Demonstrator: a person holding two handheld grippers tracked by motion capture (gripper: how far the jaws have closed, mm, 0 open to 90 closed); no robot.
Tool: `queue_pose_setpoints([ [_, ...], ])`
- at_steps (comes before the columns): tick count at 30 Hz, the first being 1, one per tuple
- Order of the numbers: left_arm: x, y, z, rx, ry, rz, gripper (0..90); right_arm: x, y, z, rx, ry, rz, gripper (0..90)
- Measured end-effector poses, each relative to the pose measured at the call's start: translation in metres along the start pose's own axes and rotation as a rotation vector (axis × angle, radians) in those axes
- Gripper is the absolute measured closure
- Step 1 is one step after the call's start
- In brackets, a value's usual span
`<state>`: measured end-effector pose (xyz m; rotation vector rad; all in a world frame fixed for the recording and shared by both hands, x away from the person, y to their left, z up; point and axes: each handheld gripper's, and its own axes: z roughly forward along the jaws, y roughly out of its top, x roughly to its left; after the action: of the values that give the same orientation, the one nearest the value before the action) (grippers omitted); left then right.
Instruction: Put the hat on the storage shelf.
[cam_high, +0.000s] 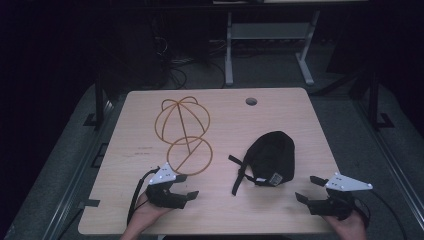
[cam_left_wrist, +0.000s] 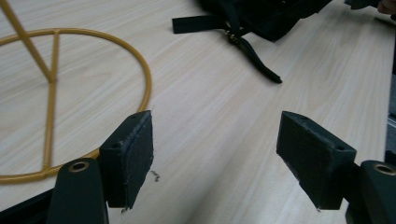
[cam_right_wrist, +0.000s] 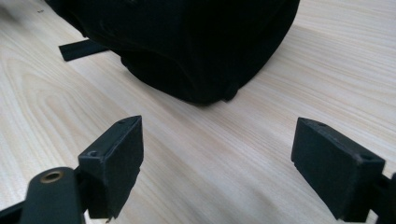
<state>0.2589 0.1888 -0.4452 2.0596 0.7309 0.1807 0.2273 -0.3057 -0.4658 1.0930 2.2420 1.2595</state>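
A black cap (cam_high: 272, 156) with loose straps lies on the right half of the wooden table (cam_high: 220, 210). A yellow wire hat stand (cam_high: 183, 132) rests left of centre, its round base ring (cam_left_wrist: 93, 84) toward me. My left gripper (cam_high: 185, 186) stands open just in front of that ring, nothing between its jaws. My right gripper (cam_high: 309, 188) is open too, low on the table to the right of the cap (cam_right_wrist: 187, 42) and apart from it. In the left gripper view the cap's strap (cam_left_wrist: 254, 53) lies ahead on the table.
A round cable hole (cam_high: 251, 101) sits near the table's far edge. Behind the table stand a white desk frame (cam_high: 270, 45) and tangled cables on the floor. Bare tabletop lies between the two grippers.
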Motion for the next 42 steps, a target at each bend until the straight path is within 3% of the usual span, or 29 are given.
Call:
queue_pose_setpoints([
  [6, -0.007, 0.009, 0.004, -0.002, -0.02, 0.019, 25.6, 0.001, 0.0, 0.001, 0.007, 0.011, -0.003, 16.0],
  [11, -0.014, 0.017, 0.01, -0.013, -0.049, 0.008, 20.7, 0.0, 0.0, 0.001, 0.005, 0.012, 0.01, 15.5],
  [16, -0.026, 0.025, 0.013, -0.012, -0.069, 0.07, 20.7, 0.0, 0.0, 0.0, -0.008, 0.018, 0.007, 15.5],
  [24, -0.038, 0.04, 0.023, -0.009, -0.11, 0.122, 21.1, 0.0, 0.0, 0.0, -0.017, 0.029, 0.026, 15.5],
  [25, -0.042, 0.046, 0.027, -0.006, -0.12, 0.146, 21.2, -0.002, 0.0, -0.001, -0.017, 0.028, 0.032, 15.5],
  [30, -0.051, 0.059, 0.037, -0.008, -0.128, 0.188, 20.8, -0.003, 0.0, -0.002, -0.022, 0.022, 0.035, 15.7],
  [42, -0.064, 0.088, 0.066, 0.028, -0.191, 0.23, 24.7, -0.001, 0.0, -0.002, -0.027, 0.025, 0.035, 15.7],
])
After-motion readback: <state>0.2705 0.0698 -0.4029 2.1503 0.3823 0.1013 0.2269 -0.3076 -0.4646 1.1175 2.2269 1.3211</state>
